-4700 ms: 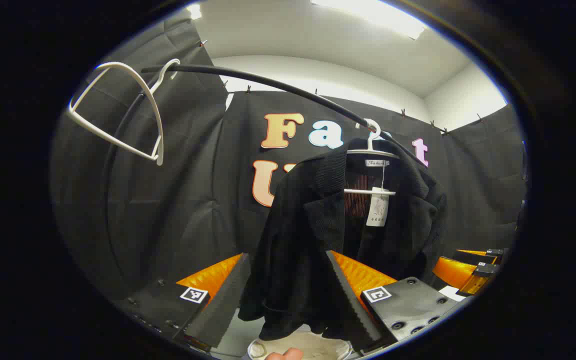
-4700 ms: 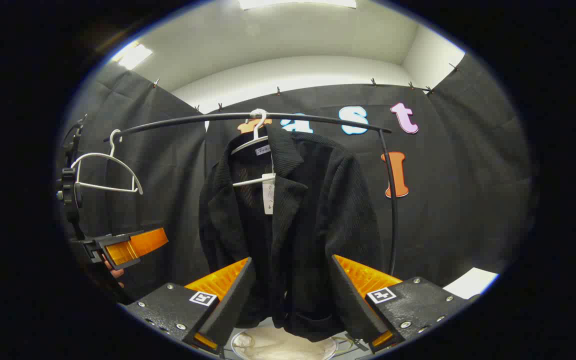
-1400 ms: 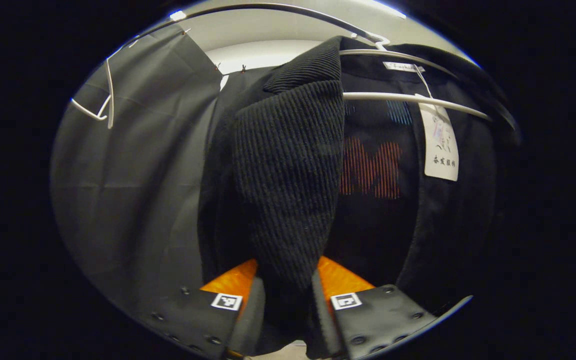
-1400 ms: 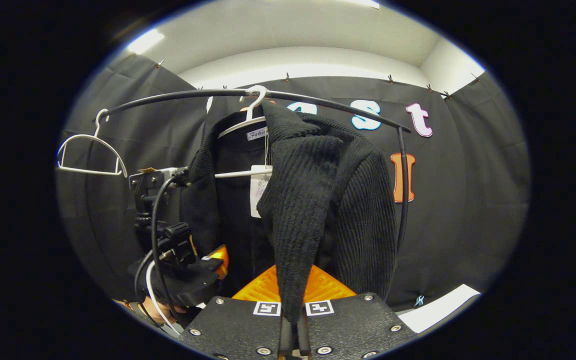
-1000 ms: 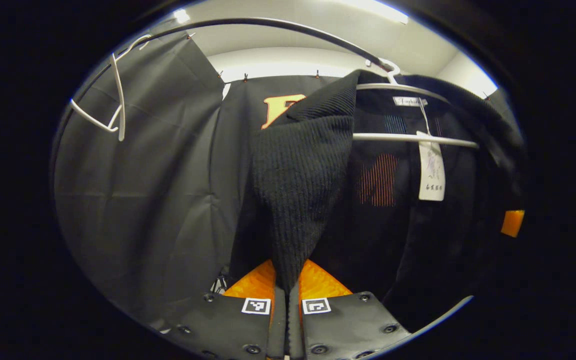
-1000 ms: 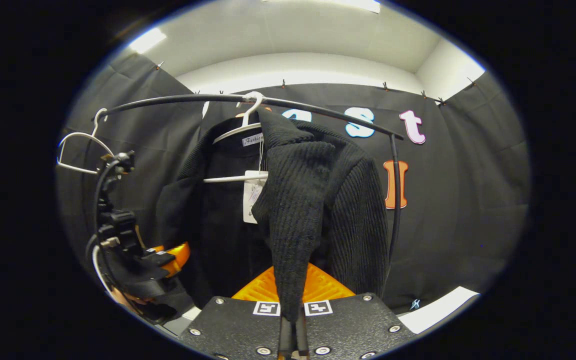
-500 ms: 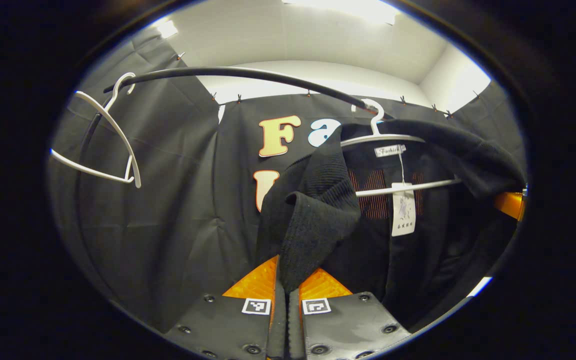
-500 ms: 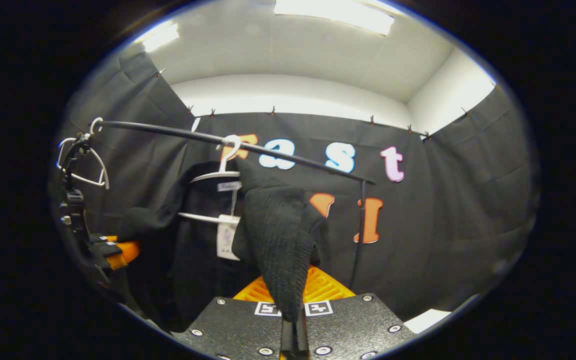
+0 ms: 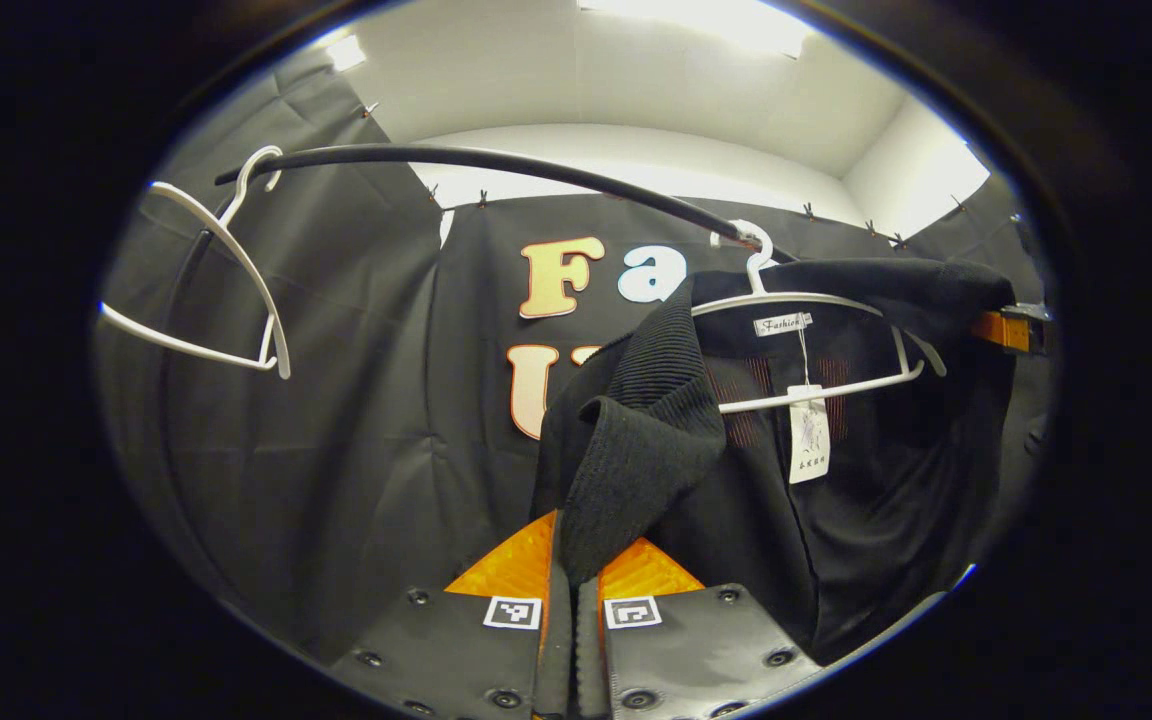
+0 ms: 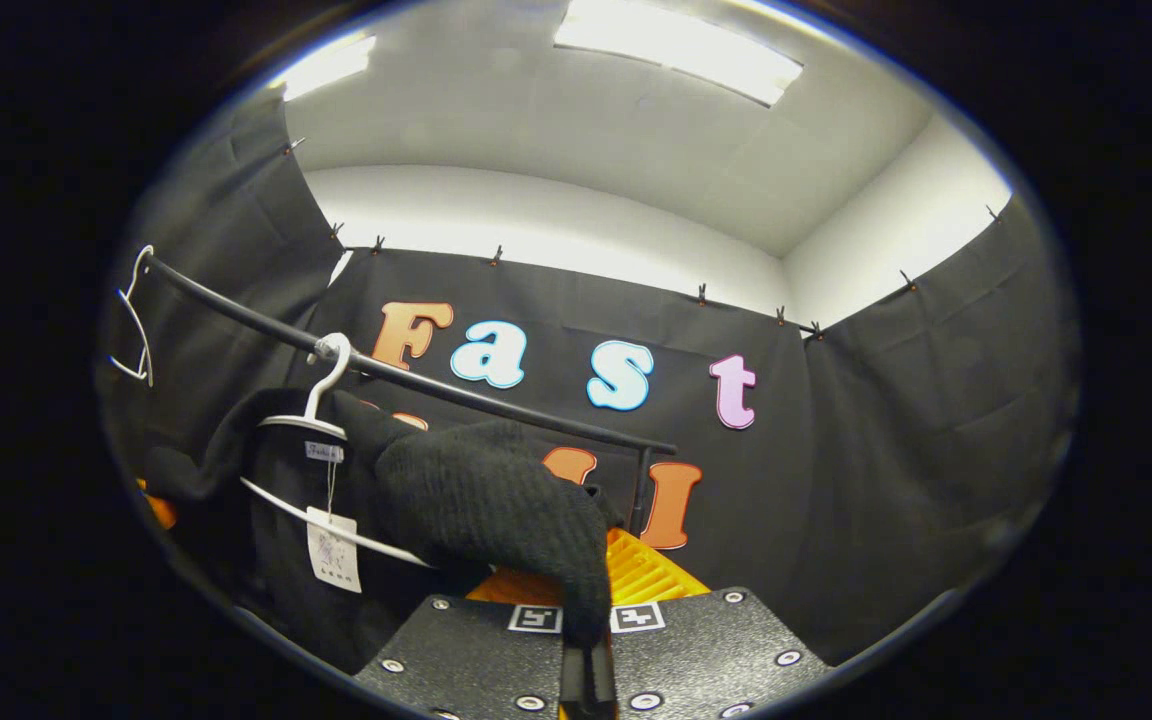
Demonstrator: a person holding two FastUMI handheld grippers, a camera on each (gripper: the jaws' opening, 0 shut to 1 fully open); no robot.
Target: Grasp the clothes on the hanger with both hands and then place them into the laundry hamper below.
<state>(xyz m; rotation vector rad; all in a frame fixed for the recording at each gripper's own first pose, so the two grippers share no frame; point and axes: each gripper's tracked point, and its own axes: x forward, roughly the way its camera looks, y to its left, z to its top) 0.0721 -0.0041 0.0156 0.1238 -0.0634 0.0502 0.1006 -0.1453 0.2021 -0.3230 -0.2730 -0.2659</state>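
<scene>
Black jacket (image 9: pixel 636 460) — pinched in both claws

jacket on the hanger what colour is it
Black, ribbed jacket; it shows best in the left gripper view.

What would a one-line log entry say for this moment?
left gripper: shut on black jacket | right gripper: shut on jacket | white hanger: on rail
</scene>
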